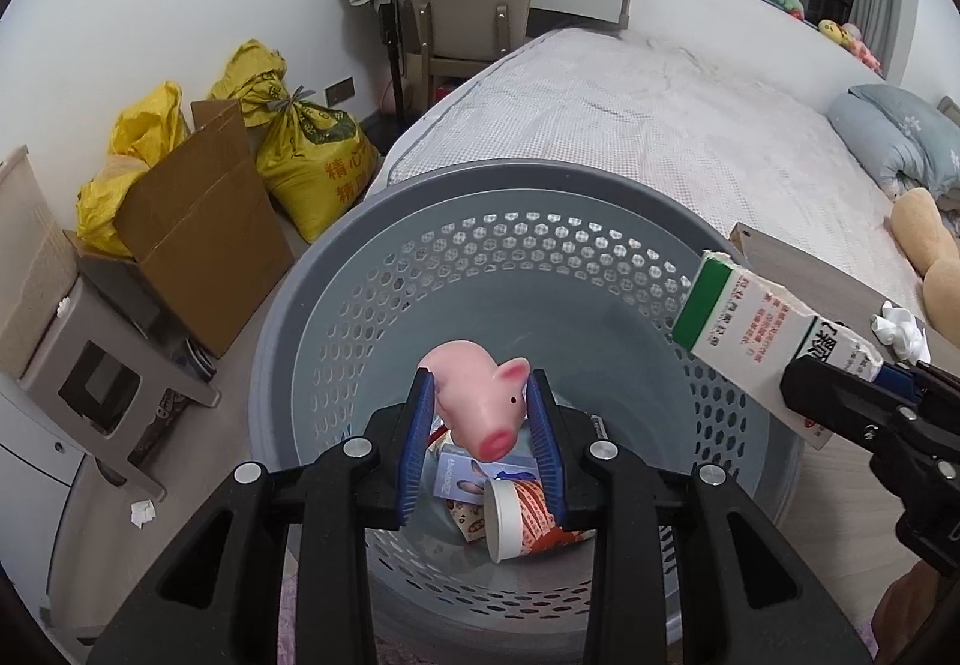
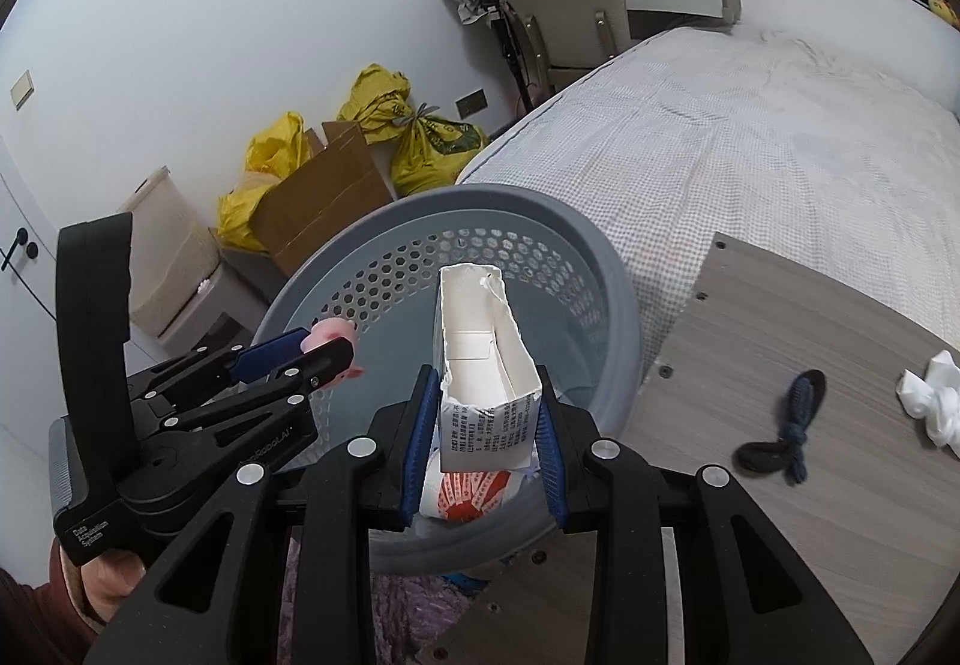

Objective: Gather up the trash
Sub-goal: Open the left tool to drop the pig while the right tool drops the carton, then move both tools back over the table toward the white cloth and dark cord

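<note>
From the left wrist, the left gripper (image 1: 483, 440) clamps a pink toy pig (image 1: 477, 404) over the grey basket (image 1: 336, 269), above earlier trash.

From the right wrist, the right gripper (image 2: 486, 425) pinches an empty carton (image 2: 483, 371) above the same basket (image 2: 618, 299). Dropping is the step; both jaws need only release.

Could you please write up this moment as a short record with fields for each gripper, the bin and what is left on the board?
left gripper: shut on a pink toy pig, held over the bin
right gripper: shut on an opened white carton, above the bin's near edge
bin: grey, perforated wall, beside the bed
bin contents: a paper cup and some packaging
board: a crumpled tissue and a dark hair tie lie on it
floor: another scrap of tissue
</note>
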Tool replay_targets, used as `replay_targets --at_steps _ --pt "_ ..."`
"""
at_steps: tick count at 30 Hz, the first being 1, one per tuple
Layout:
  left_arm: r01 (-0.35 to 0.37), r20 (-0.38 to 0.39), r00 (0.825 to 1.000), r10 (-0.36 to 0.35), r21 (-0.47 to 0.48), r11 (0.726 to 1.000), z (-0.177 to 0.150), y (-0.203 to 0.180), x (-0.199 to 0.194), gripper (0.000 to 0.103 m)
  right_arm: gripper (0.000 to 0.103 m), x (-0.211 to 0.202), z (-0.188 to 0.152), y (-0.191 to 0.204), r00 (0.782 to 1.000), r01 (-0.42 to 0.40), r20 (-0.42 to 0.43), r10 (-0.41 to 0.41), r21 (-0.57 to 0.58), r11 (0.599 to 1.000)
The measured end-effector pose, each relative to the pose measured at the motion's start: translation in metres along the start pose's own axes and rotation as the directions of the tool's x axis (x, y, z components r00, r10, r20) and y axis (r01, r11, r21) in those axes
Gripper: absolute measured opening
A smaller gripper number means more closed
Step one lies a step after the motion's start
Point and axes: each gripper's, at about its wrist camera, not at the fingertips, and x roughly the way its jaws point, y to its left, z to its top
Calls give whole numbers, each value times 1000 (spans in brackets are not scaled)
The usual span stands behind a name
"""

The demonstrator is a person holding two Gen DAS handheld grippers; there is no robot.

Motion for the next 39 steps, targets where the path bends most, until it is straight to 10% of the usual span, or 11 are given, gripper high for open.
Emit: replay_targets --at_steps 7,11,39 --pt "-14 -3 1000 14 -16 1000 0 9 2 37 31 16 5 6 1000 -1 -19 0 -21 1000" --pt "-28 7 1000 28 -30 999 0 14 -1 64 35 17 3 6 1000 10 -18 -10 -29 1000" --pt "-91 49 994 93 -45 995 -6 23 -29 85 52 -5 -5 13 998 61 23 -61 -28 998"
